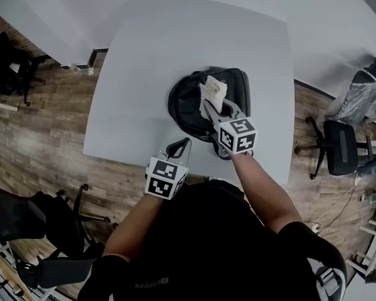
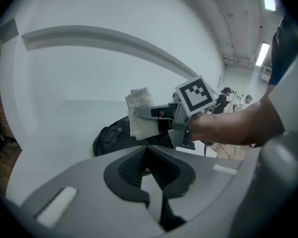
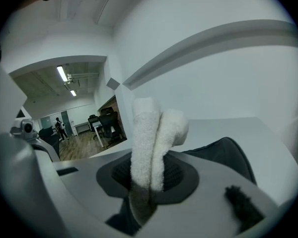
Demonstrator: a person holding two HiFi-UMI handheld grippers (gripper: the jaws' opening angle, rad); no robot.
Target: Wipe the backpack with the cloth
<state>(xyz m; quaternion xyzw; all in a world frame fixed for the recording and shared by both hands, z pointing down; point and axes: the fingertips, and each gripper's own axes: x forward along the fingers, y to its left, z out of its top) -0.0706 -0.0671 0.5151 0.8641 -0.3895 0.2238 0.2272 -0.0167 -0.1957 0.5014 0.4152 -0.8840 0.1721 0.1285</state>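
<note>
A person at a grey table (image 1: 150,55) held a folded white cloth (image 1: 213,93) over a black backpack (image 1: 191,105), which lay flat near the table's front edge. The right gripper (image 1: 209,107) had its jaws clamped on the cloth's lower end, and the cloth's free folds stood up past the jaw tips in the right gripper view (image 3: 151,143). The left gripper (image 1: 183,144) hovered just in front of the backpack, apart from it, its jaws pressed together with nothing between them (image 2: 147,155).

From above, the cloth, the right gripper and its marker cube covered the backpack's middle and near right side. The left gripper view showed only the backpack's top (image 2: 111,135) above the gripper's own body. From either side, whether the cloth actually touched the backpack could not be made out. The person's torso hid part of the table's near edge. Office chairs (image 1: 338,146) stood on the wood floor (image 1: 44,124) around the table.
</note>
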